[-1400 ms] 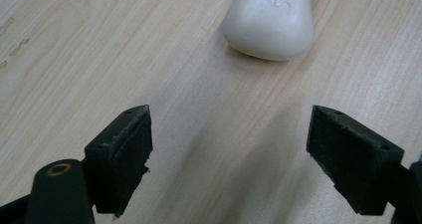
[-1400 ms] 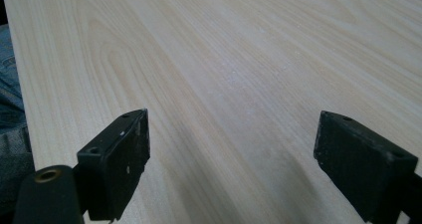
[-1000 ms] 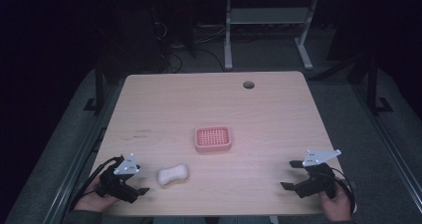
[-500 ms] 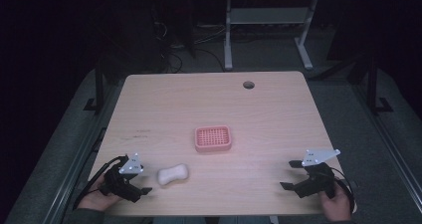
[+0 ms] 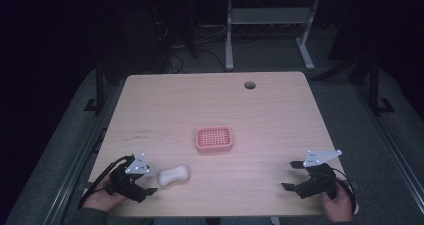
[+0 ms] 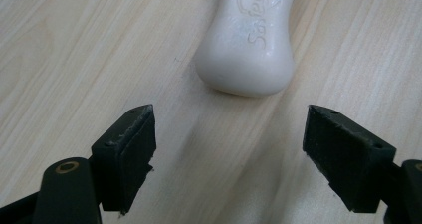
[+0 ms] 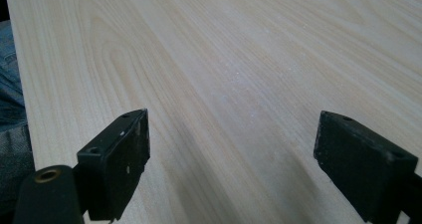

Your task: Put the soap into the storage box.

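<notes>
Left tongs (image 6: 226, 154) gape wide and empty, aimed at the near end of the white soap bar (image 6: 249, 40), apparently lined up for a grasp. Soap lies flat on the bench (image 5: 165, 105), just beside them. Right tongs (image 7: 229, 164) wide, empty. Pink dish (image 5: 214, 139) stands apart; nothing intervenes

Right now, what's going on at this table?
A person holds a gripper in each hand at the near edge of the table. The left gripper is open and aimed at a white soap bar just ahead, not touching it. The right gripper is open over bare wood. A pink soap dish sits empty mid-table.
</notes>
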Demonstrator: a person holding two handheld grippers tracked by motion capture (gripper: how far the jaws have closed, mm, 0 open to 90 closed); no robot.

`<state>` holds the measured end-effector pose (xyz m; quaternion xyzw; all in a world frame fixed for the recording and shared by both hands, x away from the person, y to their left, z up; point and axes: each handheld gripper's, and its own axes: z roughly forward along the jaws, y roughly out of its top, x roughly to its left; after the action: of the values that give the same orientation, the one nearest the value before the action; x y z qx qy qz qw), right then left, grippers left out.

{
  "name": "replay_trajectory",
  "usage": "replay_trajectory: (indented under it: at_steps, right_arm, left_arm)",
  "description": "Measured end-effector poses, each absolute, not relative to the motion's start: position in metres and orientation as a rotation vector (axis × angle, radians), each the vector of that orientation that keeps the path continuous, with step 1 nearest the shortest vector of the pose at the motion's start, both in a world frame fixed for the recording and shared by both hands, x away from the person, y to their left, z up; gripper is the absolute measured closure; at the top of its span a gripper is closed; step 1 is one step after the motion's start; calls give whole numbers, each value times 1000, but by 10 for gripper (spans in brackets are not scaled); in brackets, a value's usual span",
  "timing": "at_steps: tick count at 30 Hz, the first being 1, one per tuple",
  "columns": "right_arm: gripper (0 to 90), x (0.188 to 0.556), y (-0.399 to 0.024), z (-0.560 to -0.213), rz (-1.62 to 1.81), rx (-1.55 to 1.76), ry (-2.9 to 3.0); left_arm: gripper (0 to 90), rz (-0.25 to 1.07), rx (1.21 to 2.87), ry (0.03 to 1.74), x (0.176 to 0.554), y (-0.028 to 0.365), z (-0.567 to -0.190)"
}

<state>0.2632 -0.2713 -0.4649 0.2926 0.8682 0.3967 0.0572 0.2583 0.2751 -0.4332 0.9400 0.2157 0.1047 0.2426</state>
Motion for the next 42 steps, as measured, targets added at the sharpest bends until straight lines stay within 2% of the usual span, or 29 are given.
replay_trajectory:
  at_steps: [42]
  right_arm:
    - [142, 264, -270, -466, 1200, 882, 2640]
  left_arm:
    - [224, 260, 2566, 530, 264, 254, -431]
